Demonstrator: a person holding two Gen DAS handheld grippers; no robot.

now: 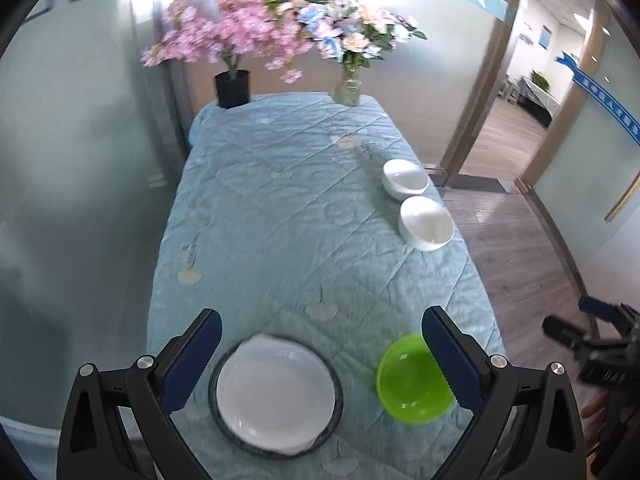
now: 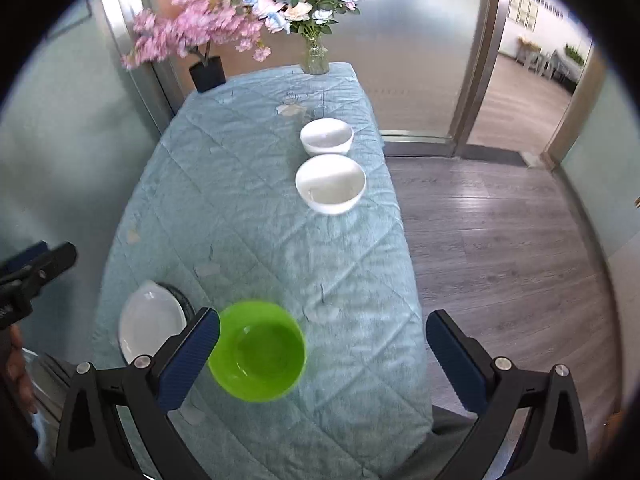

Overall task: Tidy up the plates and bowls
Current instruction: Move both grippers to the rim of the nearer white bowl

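**Both tongs spread wide above the near end of the bench**

We hold our left tongs (image 1: pixel 322 354) released, with nothing gripped; the white plate (image 1: pixel 275 391) lies on the cloth (image 1: pixel 280 208) below, showing between the two pads. That plate sits on a dark-rimmed plate (image 1: pixel 339 394), whose edge shows around it, close to the bench's near edge toward the left corner. Just to its right, apart from it, stands the green bowl (image 1: pixel 412 380); in the left wrist view the right pad overlaps its right side, but we cannot tell whether it touches.

Our right tongs (image 2: pixel 323 346) are released too and hold nothing. From that view the green bowl (image 2: pixel 258 350) sits just beside the left pad, and the white plate (image 2: pixel 150 322) is further left.

Two white bowls stand along the bench's right edge, about midway down it, close together: the near bowl (image 2: pixel 331 184) and the far bowl (image 2: pixel 327 136).

At the far edge we see a black pot (image 1: pixel 233 88) of pink blossoms at the left corner and a glass vase (image 1: pixel 348 86) of flowers toward the right corner.

The right tongs also show at the right edge of the left view.
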